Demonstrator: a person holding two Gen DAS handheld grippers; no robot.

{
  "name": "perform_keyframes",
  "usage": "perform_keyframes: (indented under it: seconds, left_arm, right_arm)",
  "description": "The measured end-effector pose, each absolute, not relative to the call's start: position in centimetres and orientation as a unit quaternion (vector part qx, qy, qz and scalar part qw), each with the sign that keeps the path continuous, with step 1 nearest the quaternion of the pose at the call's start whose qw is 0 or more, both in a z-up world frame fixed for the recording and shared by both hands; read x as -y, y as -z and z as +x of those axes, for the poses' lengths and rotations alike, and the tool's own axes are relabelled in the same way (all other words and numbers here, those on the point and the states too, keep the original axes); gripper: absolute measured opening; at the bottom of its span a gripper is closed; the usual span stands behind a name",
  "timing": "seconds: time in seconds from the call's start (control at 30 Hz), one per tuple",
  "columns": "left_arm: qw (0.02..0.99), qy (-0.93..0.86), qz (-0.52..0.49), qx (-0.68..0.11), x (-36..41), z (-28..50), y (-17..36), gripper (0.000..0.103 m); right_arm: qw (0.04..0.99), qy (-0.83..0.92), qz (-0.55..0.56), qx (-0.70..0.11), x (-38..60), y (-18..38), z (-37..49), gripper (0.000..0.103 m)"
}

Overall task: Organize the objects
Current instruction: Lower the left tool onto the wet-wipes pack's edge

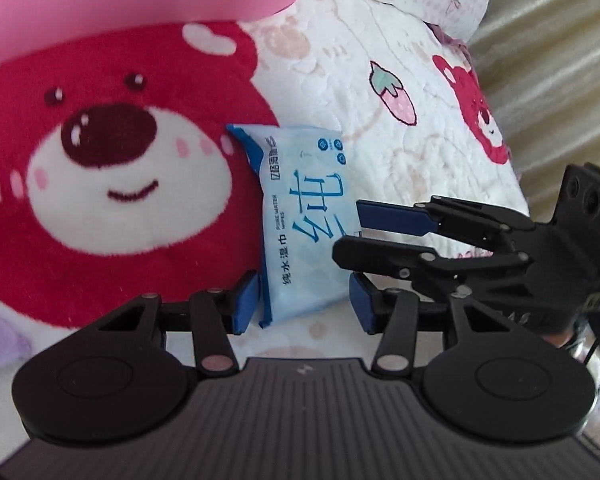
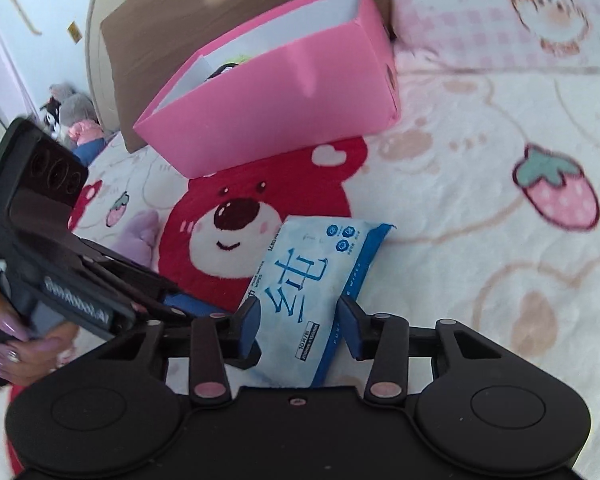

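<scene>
Plainly the risk is a fumbled pick, with both claws crowding one soft wipes pack [image 2: 312, 292] that lies flat on the bed blanket [image 2: 480, 216], low and centre in both views, its far end overlapping the red bear print [image 2: 228, 236]. In the right wrist view the right claw [image 2: 300, 322] straddles the near end of the pack, blue pads either side of it; the left pad sits against the pack's edge, the right pad shows a sliver of gap, so it looks parted around the pack rather than clamped, and I cannot call it a firm hold. A lift from here could let the slick film slide out, or drag it across the fleece. In the left wrist view the left claw [image 1: 303, 300] is likewise parted about the pack's lower end [image 1: 300, 216], pads close beside it but not visibly pressing. The right claw [image 1: 350, 230] reaches in from the right of that frame, its fingers lying over the pack's right edge, just above the left claw's right finger, so the two tools may knock together if either closes or shifts. The pink box [image 2: 276, 92], open at upper centre of the right view, seems the likely goal; a weak grip could drop the pack short of it.
</scene>
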State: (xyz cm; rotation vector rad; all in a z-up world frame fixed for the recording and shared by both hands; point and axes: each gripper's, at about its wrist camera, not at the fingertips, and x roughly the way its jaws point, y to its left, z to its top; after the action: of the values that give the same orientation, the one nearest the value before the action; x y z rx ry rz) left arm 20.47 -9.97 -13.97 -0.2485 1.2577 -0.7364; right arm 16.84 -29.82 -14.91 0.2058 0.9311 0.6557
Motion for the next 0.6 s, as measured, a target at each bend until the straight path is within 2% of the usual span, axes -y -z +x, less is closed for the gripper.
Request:
perform_keyframes:
  seconds: [0.2, 0.27, 0.3, 0.4, 0.6]
  left_arm:
    - [0.773, 0.305, -0.086, -0.550, 9.4, 21.0, 12.9, 0.047]
    - [0.776, 0.286, -0.104, -0.553, 8.7, 21.6, 12.8, 0.043]
    - [0.776, 0.284, -0.117, -0.550, 8.4, 22.0, 12.8, 0.035]
    - [0.783, 0.269, -0.140, -0.543, 8.5, 22.9, 12.8, 0.025]
    - [0.770, 0.276, -0.166, -0.551, 10.1, 21.9, 13.6, 0.023]
  right_arm:
    - [0.842, -0.272, 0.114, -0.451, 30.5, 15.0, 17.1, 0.069]
    - [0.842, -0.262, 0.122, -0.456, 30.7, 15.3, 16.2, 0.069]
    - [0.844, -0.261, 0.121, -0.453, 30.4, 15.4, 15.6, 0.069]
    - [0.857, -0.259, 0.088, -0.436, 28.6, 15.2, 15.0, 0.069]
    - [0.871, -0.236, 0.028, -0.430, 26.5, 15.6, 14.2, 0.068]
